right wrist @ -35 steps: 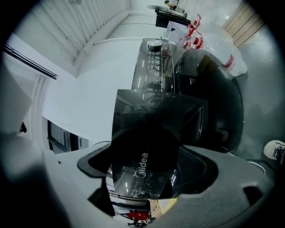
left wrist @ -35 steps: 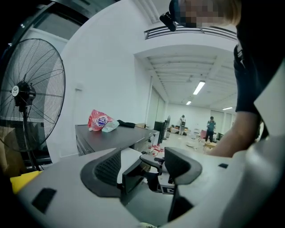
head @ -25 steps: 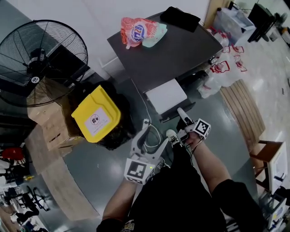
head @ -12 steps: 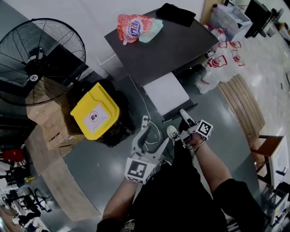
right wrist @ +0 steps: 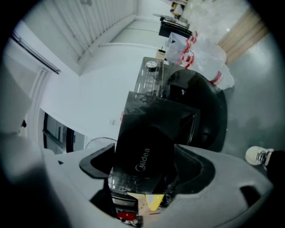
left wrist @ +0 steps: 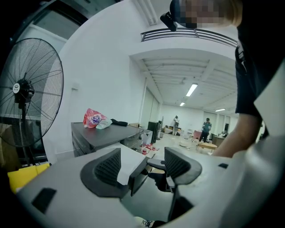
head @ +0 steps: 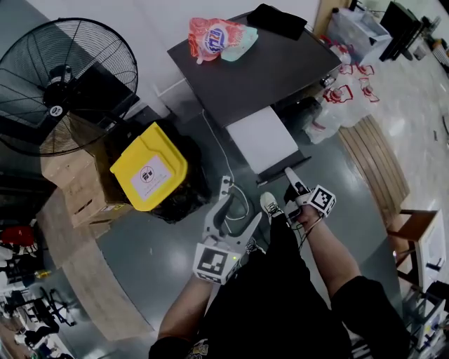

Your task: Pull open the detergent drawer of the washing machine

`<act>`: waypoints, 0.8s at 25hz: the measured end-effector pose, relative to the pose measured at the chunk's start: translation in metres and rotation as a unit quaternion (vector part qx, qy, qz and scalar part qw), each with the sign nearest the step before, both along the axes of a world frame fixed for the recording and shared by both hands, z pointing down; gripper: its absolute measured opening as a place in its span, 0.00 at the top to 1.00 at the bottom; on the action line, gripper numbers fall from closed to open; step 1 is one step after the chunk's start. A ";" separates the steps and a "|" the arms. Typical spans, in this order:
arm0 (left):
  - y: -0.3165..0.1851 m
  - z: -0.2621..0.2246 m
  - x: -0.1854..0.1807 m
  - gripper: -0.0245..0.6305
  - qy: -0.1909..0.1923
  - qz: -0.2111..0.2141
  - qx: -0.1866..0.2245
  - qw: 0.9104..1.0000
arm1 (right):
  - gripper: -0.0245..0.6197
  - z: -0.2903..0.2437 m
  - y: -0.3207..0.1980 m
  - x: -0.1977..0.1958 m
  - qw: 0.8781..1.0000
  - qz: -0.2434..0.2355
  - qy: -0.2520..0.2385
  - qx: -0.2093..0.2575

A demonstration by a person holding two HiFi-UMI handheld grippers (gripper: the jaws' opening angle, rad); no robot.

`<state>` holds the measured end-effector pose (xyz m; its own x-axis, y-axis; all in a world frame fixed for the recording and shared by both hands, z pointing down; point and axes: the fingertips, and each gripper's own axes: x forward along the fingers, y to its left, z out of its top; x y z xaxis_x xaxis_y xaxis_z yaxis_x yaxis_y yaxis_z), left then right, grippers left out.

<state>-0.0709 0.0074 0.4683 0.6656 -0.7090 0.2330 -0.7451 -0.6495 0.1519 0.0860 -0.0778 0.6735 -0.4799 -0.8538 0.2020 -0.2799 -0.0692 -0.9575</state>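
The dark grey washing machine (head: 266, 70) stands ahead of me, and its detergent drawer (head: 263, 140) juts out toward me with its white top showing. My right gripper (head: 291, 184) is at the drawer's dark front panel (head: 279, 171). In the right gripper view the black panel (right wrist: 142, 151) fills the gap of the right gripper (right wrist: 144, 167), whose jaws are closing on it. My left gripper (head: 235, 207) hangs open to the left of the drawer, holding nothing. Past the left gripper (left wrist: 142, 167), that gripper's own view shows the drawer (left wrist: 129, 160).
A detergent bag (head: 214, 38) and a black cloth (head: 280, 21) lie on the machine top. A yellow-lidded bin (head: 149, 167), cardboard boxes (head: 74, 186) and a large fan (head: 63, 84) stand at the left. Plastic bags (head: 344, 105) and a wooden bench (head: 379, 168) are on the right.
The drawer has slid further out of the machine, and my right gripper has moved back toward me with it. My left gripper has hardly shifted.
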 end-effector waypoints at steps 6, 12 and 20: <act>0.010 -0.004 -0.006 0.54 0.007 0.008 0.009 1.000 | 0.52 -0.056 0.000 -0.012 0.988 -0.057 0.104 0.100; 0.021 -0.008 -0.004 0.54 0.022 0.019 0.007 1.000 | 0.96 -0.127 0.024 -0.037 0.929 -0.139 0.280 0.198; 0.037 -0.021 0.020 0.75 0.030 0.022 0.004 0.999 | 0.96 -0.231 0.077 -0.059 0.801 -0.200 0.449 0.341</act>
